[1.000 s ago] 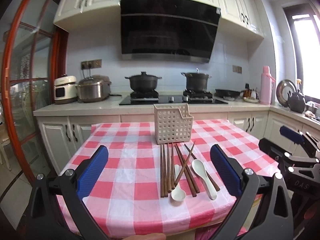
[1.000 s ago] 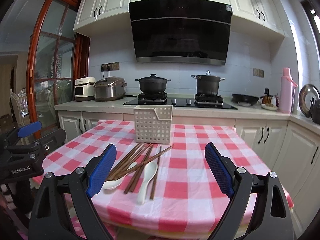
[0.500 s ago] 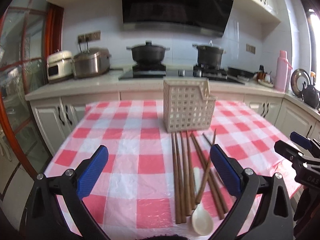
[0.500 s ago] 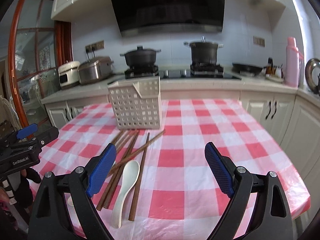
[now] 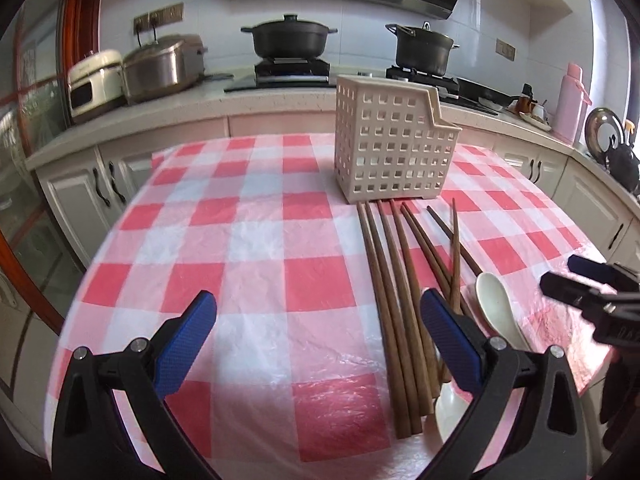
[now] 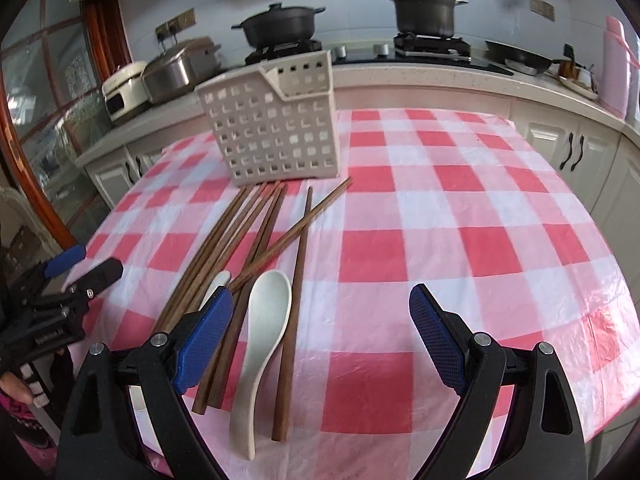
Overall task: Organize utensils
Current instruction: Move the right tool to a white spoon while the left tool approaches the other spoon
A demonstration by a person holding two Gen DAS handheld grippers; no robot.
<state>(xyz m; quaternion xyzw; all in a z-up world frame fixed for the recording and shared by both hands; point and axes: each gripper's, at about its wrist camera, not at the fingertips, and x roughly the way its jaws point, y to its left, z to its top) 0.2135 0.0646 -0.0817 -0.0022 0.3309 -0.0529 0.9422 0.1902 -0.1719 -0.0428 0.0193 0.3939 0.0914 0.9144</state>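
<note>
Wooden chopsticks (image 6: 256, 240): loose bundle, centre-left of the right wrist frame, on checked tablecloth (image 6: 440, 248).
White spoon (image 6: 266, 304): lying among them, bowl uppermost.
Perforated basket (image 6: 276, 124): upright, just above the chopstick tips.
Right gripper (image 6: 320, 332): jaws wide apart, holding nothing.
Left gripper (image 5: 318, 336): likewise spread, empty.
</note>
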